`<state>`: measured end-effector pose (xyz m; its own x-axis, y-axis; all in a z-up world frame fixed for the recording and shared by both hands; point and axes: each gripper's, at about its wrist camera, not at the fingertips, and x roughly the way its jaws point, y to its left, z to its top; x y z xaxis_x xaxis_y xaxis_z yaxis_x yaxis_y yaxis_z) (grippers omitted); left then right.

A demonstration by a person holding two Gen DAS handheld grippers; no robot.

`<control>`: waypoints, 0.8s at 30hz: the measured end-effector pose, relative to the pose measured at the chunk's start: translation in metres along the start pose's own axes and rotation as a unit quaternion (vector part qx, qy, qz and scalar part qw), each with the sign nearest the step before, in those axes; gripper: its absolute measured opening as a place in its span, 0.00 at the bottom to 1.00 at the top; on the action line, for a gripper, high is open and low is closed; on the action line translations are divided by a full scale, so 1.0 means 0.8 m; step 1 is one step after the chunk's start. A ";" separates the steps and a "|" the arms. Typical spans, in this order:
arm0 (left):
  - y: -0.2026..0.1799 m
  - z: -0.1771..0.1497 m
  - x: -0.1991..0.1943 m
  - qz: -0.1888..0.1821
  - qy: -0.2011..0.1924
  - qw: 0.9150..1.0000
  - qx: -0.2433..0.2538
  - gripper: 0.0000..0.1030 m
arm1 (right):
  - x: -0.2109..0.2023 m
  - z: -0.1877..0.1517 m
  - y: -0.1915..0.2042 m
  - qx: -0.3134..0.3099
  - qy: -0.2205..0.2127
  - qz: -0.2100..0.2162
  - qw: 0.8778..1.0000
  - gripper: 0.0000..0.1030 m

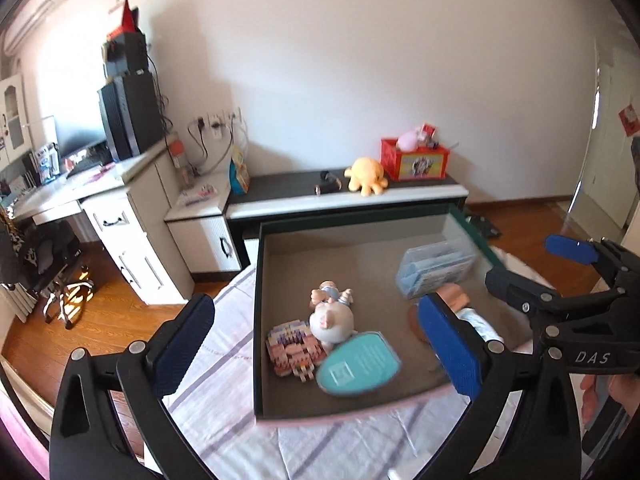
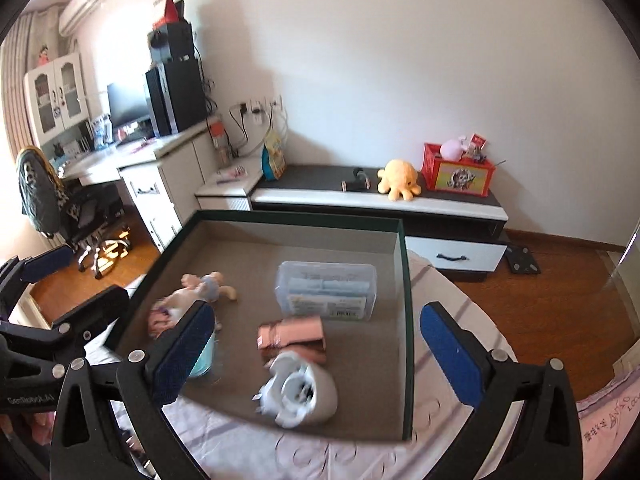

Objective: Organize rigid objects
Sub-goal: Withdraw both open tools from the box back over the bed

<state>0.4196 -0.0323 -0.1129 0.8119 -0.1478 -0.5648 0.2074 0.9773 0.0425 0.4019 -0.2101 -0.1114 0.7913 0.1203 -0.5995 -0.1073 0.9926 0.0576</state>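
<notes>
Left wrist view: "DAS" printed on right claw (image 1: 500,268). Both claws released; left claw (image 1: 316,344) empty. Tray (image 1: 348,232) holds clear box (image 1: 436,268), pig figure (image 1: 332,318), teal card (image 1: 358,362).

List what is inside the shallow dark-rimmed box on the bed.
Inside the box: a clear plastic case, pink wallet, white gadget, doll, pig figure, brick model, teal card. The tongs hide parts.
</notes>
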 end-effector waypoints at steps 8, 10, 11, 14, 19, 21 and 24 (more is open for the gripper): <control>-0.013 -0.060 -0.164 0.022 -0.085 0.996 -0.001 1.00 | -0.149 -0.053 0.036 -0.008 -0.066 -0.007 0.998 1.00; -0.013 -0.078 -0.200 0.036 -0.102 0.994 -0.005 1.00 | -0.187 -0.072 0.045 -0.009 -0.090 -0.004 0.996 1.00; -0.014 -0.086 -0.215 0.035 -0.104 0.994 -0.009 1.00 | -0.205 -0.082 0.051 -0.010 -0.096 -0.006 0.995 1.00; -0.018 -0.108 -0.257 0.020 -0.112 0.993 -0.024 1.00 | -0.252 -0.110 0.066 -0.010 -0.116 -0.013 0.993 1.00; -0.028 -0.134 -0.310 0.033 -0.128 0.991 -0.014 1.00 | -0.301 -0.143 0.081 -0.006 -0.133 0.000 0.991 1.00; -0.031 -0.142 -0.330 0.041 -0.138 0.989 -0.016 1.00 | -0.319 -0.153 0.087 -0.006 -0.140 -0.010 0.990 1.00; -0.036 -0.153 -0.355 0.047 -0.148 0.988 -0.018 1.00 | -0.344 -0.167 0.091 -0.005 -0.155 -0.019 0.988 1.00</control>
<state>0.1168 0.0001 -0.0545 0.9518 -0.0885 -0.2938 0.1081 0.9928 0.0512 0.0958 -0.1733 -0.0489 0.9408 0.0849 -0.3282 -0.0793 0.9964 0.0302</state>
